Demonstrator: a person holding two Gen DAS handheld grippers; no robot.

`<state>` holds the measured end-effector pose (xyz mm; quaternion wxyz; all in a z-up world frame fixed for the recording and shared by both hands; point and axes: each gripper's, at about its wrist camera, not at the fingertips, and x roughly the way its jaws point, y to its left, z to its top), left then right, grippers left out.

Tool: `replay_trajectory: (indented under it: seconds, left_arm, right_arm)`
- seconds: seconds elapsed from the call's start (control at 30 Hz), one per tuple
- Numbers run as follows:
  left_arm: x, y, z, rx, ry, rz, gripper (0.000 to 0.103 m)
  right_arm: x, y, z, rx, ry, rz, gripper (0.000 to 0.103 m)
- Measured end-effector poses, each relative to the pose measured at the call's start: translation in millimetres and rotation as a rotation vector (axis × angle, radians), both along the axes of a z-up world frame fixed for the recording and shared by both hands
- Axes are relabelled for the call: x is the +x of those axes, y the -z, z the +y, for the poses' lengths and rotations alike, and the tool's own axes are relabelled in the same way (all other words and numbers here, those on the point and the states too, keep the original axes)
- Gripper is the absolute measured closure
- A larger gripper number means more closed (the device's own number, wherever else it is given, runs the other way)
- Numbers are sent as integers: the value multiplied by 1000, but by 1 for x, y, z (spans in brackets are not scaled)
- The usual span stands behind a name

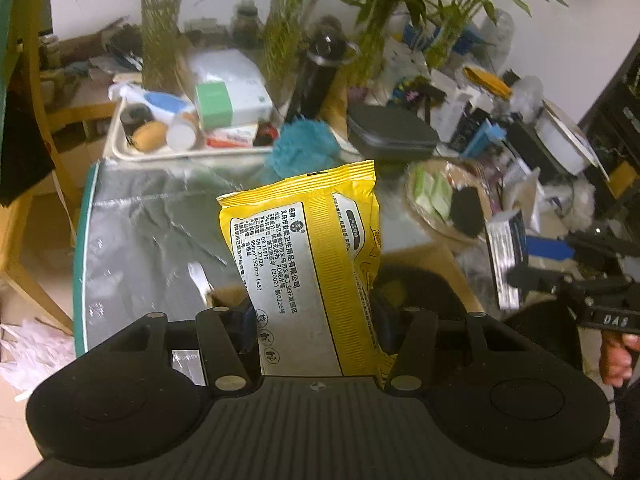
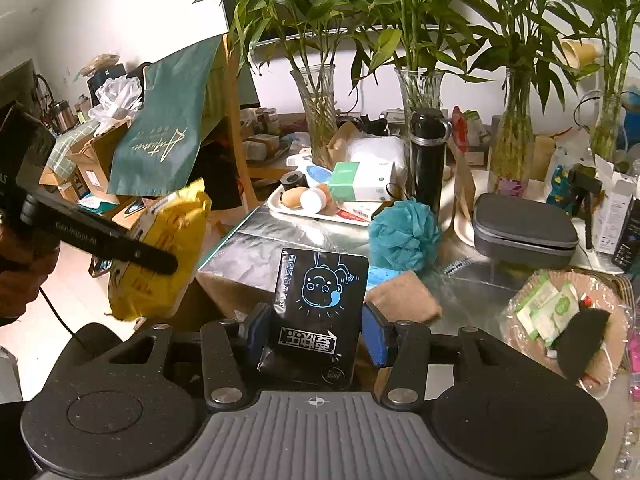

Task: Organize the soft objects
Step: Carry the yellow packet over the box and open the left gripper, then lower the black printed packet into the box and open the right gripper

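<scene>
Left hand-held gripper (image 1: 316,330) is clamped on the yellow wipes pack (image 1: 308,256), held upright above the foil-covered desk (image 1: 152,216). Only the left view shows its printed label. Right hand-held gripper (image 2: 318,330) is clamped on a black pouch (image 2: 320,296); the left view shows that pouch only edge-on and blurred. Brown cloth (image 2: 404,296) and teal bath sponge (image 2: 404,234) sit on the desk; basket (image 2: 560,312) contents are probably sachets.

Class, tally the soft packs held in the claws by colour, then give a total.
Yellow pack, in the left claw: 1
Black pack, in the right claw: 1
Total: 2
</scene>
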<state>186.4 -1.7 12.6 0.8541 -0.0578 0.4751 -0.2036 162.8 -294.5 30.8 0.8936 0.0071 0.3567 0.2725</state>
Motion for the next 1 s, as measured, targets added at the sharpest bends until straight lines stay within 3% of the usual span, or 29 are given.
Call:
replay_trajectory:
  seconds: [0.37,0.67,0.8,1.0]
  left_arm:
    - [-9,18,-7,8,24,89,50]
    - [-2,32,-11,51,32,252,45]
    - [-4,26,-4,-17,24,225,26]
    - [-21,12,-2,14,7,108,25]
  right_arm:
    - [-13,-6,1,-5,-10,-13,51]
    - [-14,-4,5,-4,-25,-7,51]
    - [-13,-2,7,-3,-32,-2,51]
    - [-16,1,10,2,-37,7,51]
